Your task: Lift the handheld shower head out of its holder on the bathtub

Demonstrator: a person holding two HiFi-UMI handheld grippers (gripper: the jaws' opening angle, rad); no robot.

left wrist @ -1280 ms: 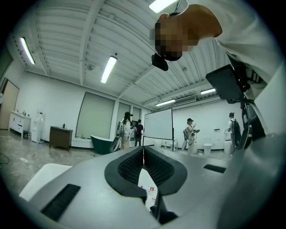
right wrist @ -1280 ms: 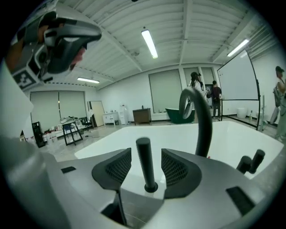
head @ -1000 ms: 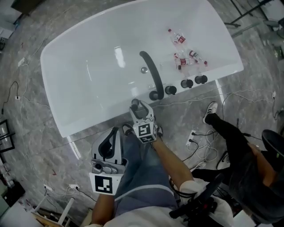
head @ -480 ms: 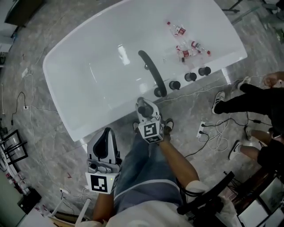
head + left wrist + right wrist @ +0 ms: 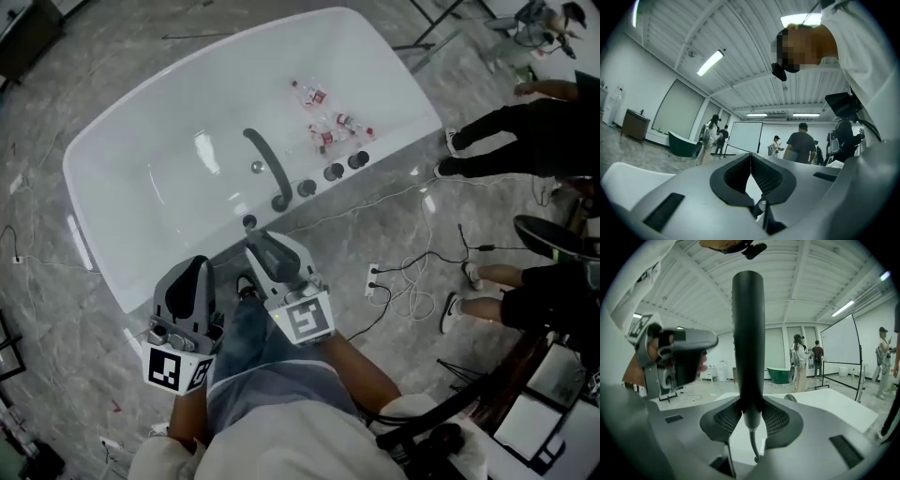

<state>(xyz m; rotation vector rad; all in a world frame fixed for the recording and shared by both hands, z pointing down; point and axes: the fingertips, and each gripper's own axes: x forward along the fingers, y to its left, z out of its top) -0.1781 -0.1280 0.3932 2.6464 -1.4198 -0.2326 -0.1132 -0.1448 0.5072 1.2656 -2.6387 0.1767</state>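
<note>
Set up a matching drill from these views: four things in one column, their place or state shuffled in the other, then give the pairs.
1. dark cylindrical handheld shower head
2. small clear plastic bottles with red labels
3. three round black knobs
4. left gripper

A. on the white bathtub rim
B. jaws together, nothing between them
C. lying inside the tub
D. clamped in the right gripper

Pairs: 1-D, 2-C, 3-A, 4-B

1 bathtub (image 5: 141, 216), 1 curved spout (image 5: 267, 164), 3 knobs (image 5: 333, 172), 1 shower head (image 5: 747, 333), 2 tongs (left tongs (image 5: 752, 176), right tongs (image 5: 750, 416))
</note>
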